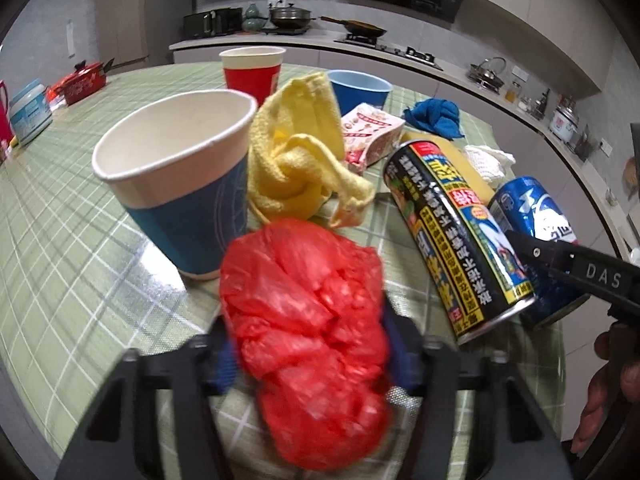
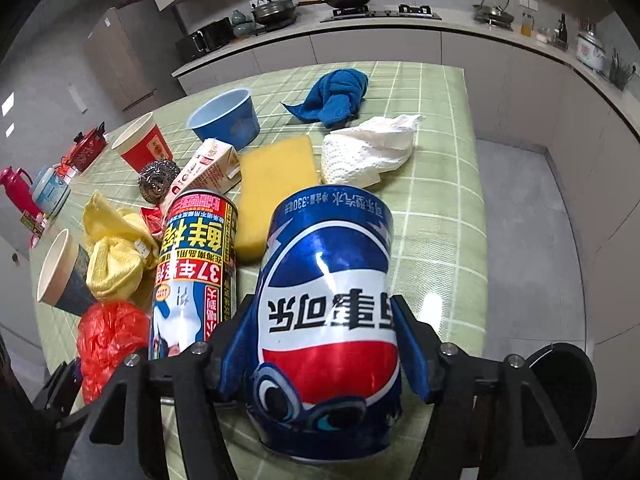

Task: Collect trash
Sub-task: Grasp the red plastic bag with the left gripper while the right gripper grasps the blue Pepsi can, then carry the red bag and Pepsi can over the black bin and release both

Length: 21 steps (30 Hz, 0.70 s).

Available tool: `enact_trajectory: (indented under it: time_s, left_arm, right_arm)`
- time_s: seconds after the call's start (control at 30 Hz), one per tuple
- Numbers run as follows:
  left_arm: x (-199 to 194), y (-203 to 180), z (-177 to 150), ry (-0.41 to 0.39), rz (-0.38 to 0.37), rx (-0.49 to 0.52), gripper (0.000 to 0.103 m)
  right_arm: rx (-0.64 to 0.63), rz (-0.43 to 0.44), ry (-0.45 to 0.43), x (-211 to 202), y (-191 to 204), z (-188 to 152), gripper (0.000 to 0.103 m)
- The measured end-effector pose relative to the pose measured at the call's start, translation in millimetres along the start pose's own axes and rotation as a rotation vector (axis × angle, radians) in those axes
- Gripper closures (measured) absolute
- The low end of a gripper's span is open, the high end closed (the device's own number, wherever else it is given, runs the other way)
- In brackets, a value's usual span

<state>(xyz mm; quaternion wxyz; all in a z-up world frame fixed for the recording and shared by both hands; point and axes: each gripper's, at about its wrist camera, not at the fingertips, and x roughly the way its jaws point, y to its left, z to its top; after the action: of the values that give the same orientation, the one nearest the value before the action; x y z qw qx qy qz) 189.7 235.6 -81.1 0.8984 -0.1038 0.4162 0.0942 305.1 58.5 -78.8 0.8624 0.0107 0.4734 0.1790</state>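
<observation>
A crumpled red plastic bag [image 1: 308, 312] lies on the green checked table [image 1: 80, 264], and my left gripper [image 1: 310, 344] is shut on it, blue pads pressing both sides. In the right wrist view the same bag [image 2: 108, 332] shows at lower left. My right gripper [image 2: 322, 308] is shut on an upright blue cola can [image 2: 328, 248], its blue fingers [image 2: 412, 344] against the can's sides. Beside the cola can stands a black and yellow spray can [image 2: 196, 264], also seen from the left wrist as the spray can [image 1: 452, 232] with the cola can [image 1: 536, 216] behind it.
A blue paper cup [image 1: 180, 184] stands just left of the red bag, a yellow cloth [image 1: 296, 152] behind it. Farther back are a red cup [image 1: 252, 76], blue bowl [image 2: 228, 116], carton [image 2: 212, 168], steel scourer [image 2: 158, 178], yellow sponge [image 2: 276, 176], white paper wad [image 2: 368, 148], blue cloth [image 2: 336, 96]. A black bin [image 2: 560, 384] sits off the table's right edge.
</observation>
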Motion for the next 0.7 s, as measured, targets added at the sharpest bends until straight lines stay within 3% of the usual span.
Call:
enact_trajectory:
  time_s: [0.13,0.43,0.7]
  left_arm:
    - [-5.9,-0.8,-3.1,-0.018,-0.024,0.0,0.06]
    - [-41.1,-14.0,-6.2,-0.077,-0.067,0.02,0.06]
    - [-60.4,-82.9,-4.1,-0.099,-0.168,0.104,0.061]
  right_arm:
    - [-0.031,-0.002,-0.029,-12.0,4.8,-4.2,0.04]
    - [-0.065,-0.014,-0.12,-69.1,1.2,-10.3,0.04]
    - [0.049,-0.098,-0.188,-134.5,-80.8,-37.8,0.04]
